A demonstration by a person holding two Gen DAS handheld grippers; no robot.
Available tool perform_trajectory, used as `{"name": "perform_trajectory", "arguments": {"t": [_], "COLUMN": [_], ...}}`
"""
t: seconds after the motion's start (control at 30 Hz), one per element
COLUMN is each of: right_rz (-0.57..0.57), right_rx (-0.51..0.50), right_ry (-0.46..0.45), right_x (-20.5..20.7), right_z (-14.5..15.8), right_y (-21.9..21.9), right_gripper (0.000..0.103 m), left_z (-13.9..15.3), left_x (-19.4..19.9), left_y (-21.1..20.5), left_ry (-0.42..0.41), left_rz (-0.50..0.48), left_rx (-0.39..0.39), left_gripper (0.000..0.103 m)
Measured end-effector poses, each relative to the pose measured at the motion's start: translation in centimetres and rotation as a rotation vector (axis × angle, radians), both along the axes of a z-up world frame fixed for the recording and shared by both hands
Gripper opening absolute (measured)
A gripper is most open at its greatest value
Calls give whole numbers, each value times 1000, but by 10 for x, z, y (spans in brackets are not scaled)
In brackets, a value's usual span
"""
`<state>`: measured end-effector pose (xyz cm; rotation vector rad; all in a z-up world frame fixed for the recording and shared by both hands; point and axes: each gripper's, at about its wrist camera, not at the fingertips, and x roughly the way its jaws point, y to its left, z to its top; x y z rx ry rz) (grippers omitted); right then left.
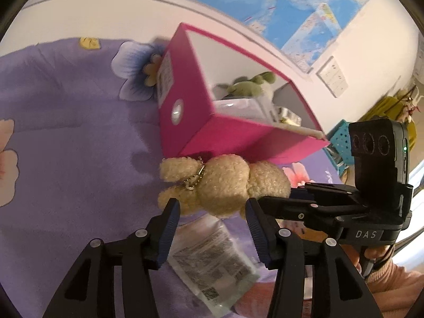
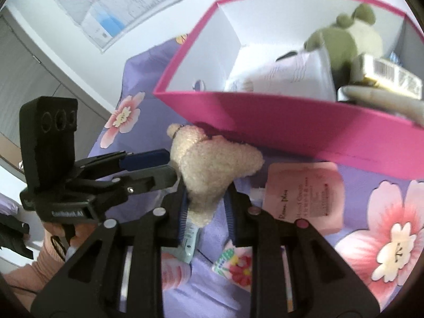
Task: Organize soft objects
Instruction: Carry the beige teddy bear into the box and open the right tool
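The beige plush bear (image 1: 222, 182) is lying on the purple floral bedspread (image 1: 66, 132), touching the pink box (image 1: 201, 132) at its 12 o'clock. The left gripper (image 1: 212, 206) is standing apart around it; the right gripper (image 2: 206, 201) is clamping its lower end. A map (image 1: 291, 0) is covering the white wall.

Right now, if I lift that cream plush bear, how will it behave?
The cream plush bear looks fuzzy and stuffed, so probably light and squashy. Its limbs may flop, and the small metal chain could snag. Fleecy fabric likely won't slip from the ribbed pads.
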<state>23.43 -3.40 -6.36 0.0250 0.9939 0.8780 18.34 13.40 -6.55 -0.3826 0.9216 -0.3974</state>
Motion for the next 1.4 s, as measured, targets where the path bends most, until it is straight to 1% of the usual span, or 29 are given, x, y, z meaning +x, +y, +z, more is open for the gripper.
{"name": "perform_trajectory", "arguments": {"t": [0.13, 0.23, 0.3, 0.4, 0.5, 0.63, 0.77, 0.83, 1.03, 1.23, 1.27, 1.3, 1.4], "right_rz": [25, 48, 63, 73, 72, 54, 38, 29, 9, -25, -31, -40, -66], "right_rx": [22, 31, 29, 26, 38, 51, 65, 65, 57, 59, 60, 62, 42], "right_ry": [-57, -108, -161, -223, -259, -287, -269, -250, -184, -147, -137, -125, -104], "right_x": [-12, -26, -34, -42, -47, -42, -22, -9, 26, 52, 57, 62, 73], "right_z": [16, 29, 42, 61, 76, 93, 100, 98, 87, 79, 78, 76, 71], "right_y": [-13, -22, -26, -36, -45, -53, -54, -52, -44, -37, -35, -33, -30], "right_gripper": [27, 27, 27, 27, 28, 29, 30, 30, 30, 30, 31, 35, 38], "left_z": [17, 37, 49, 69, 85, 101, 109, 109, 101, 92, 92, 91, 89], "left_x": [-5, -14, -18, -22, -19, -7, 11, 20, 48, 74, 76, 78, 79], "left_y": [-10, -22, -31, -41, -46, -52, -57, -57, -54, -49, -48, -47, -46], "left_ry": [-40, -109, -143, -197, -228, -253, -249, -238, -193, -157, -154, -152, -164], "left_rz": [-42, -71, -101, -117, -137, -142, -137, -131, -95, -49, -38, -22, 15], "left_rx": [15, 55, 59, 83, 82, 109, 131, 137, 153, 162, 168, 176, 213], "left_gripper": [54, 54, 54, 53, 53, 53, 52, 52, 52, 52, 52, 52, 52]}}
